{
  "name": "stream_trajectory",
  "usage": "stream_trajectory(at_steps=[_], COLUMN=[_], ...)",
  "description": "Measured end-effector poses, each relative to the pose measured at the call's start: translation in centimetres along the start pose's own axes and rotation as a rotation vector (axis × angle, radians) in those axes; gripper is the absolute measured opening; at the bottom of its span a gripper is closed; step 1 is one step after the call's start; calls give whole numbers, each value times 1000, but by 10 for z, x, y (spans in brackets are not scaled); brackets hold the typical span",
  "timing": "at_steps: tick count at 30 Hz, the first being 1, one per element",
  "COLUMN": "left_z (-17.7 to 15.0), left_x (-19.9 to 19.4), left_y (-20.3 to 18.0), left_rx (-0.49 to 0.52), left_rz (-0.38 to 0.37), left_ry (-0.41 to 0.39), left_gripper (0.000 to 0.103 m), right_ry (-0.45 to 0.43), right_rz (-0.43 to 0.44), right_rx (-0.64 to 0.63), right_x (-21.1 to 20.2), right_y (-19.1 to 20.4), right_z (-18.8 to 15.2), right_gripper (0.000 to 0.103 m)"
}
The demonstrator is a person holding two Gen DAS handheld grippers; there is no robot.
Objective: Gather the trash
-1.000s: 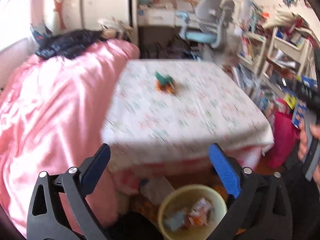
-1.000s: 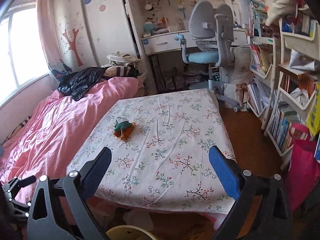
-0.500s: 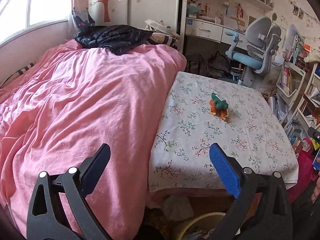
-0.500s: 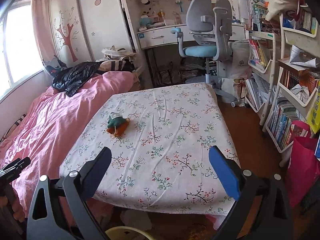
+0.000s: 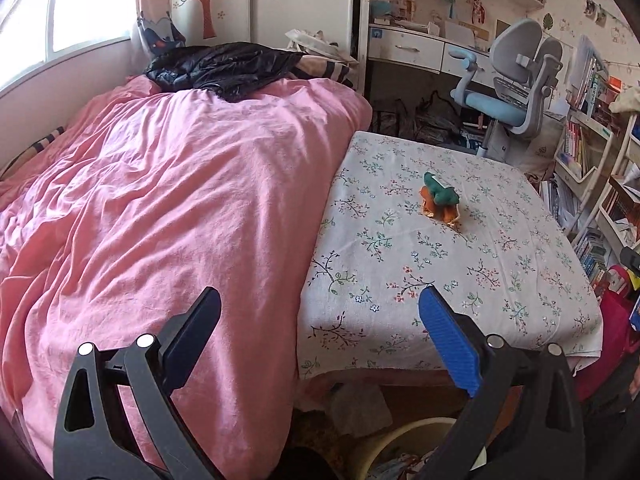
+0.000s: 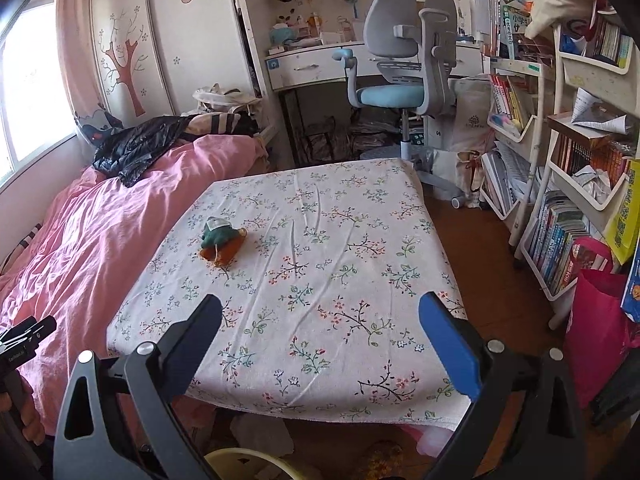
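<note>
Both idle: left hand-held gripper (image 5: 320, 320) and right hand-held gripper (image 6: 320, 320) released, empty, held back above bin (image 5: 400, 440); green-orange scrap (image 6: 221, 241) mid-tabletop (image 6: 340, 280), likely next pickup.

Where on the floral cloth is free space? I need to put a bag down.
The floral cloth is bare everywhere except the green-and-orange crumpled trash near the pink bedding; the half toward the bookshelves is free. The floor there is crowded.

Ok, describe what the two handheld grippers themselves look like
Both look alike. The left gripper and the right gripper each have a black plastic frame with triangular cutouts and silver rivets. One finger carries a dark navy pad, the other a bright blue ribbed pad.
</note>
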State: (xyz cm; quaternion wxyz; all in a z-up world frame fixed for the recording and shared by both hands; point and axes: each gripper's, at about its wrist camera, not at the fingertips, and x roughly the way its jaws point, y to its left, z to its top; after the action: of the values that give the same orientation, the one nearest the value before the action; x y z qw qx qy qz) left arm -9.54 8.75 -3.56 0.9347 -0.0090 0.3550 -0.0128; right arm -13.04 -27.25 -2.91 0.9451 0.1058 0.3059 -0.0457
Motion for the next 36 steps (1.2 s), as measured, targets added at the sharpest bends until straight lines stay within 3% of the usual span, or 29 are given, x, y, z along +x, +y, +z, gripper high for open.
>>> stream_trajectory(at_steps=[36], left_z=[0], left_x=[1], left_y=[-10], left_rx=[58], left_rz=[-33], left_ry=[-13], left_gripper=[96], right_ry=[31], right_rz=[-5], right_rx=[-111], right_x=[9], right_y=[21], right_z=[-2], right_gripper=[95])
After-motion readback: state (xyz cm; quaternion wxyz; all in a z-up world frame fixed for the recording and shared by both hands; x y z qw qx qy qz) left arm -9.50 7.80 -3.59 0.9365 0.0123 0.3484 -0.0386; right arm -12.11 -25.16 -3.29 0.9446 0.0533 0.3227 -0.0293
